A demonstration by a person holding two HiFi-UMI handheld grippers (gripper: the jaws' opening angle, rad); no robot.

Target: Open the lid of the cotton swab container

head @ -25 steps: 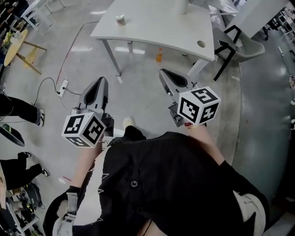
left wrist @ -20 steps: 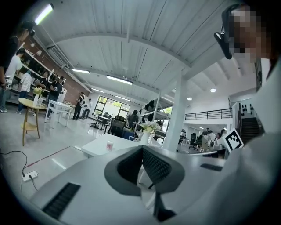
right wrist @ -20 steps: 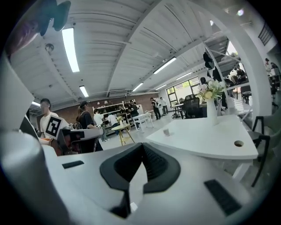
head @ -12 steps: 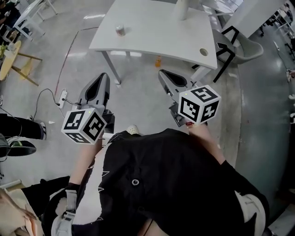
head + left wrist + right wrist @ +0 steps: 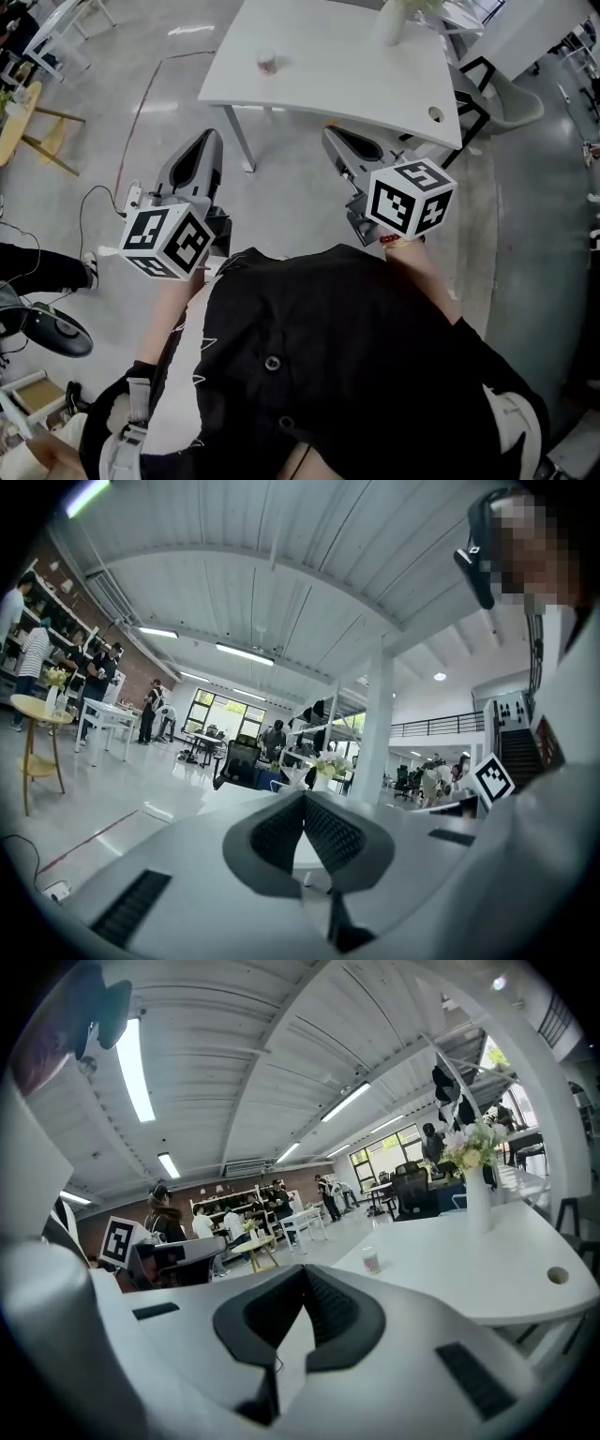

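two handheld grippers are in view, both short of the white table point(image 5: 356, 75) and neither touching anything.

left gripper point(image 5: 208, 141): the jaws are brought fully together, pads meeting at the tips, with nothing between them. it is held off the table's near left corner, above the floor, pointing about level toward the table.

right gripper point(image 5: 336, 136): the jaws are likewise pressed together and empty. it is held just short of the table's near edge, about midway along it, angled slightly downward.

cotton swab container point(image 5: 267, 62): a small upright cylinder standing on the table top, in the left part, set back from the near edge. it is well apart from both grippers. in the right gripper view it stands beyond the closed jaw tips, a little to their right. its top is too small to judge how the lid sits.

other items noted against the table: a white vase of flowers point(image 5: 389, 23) stands at the far side of the top, right of the container and apart from it. a round cable hole point(image 5: 435, 114) lies near the table's near right corner. a black chair point(image 5: 473, 80) stands off the table's right end. a round yellow side table point(image 5: 19, 117) stands well to the left of the table. the person's black garment point(image 5: 328, 356) fills the lower part of the head view, nearer than the table.
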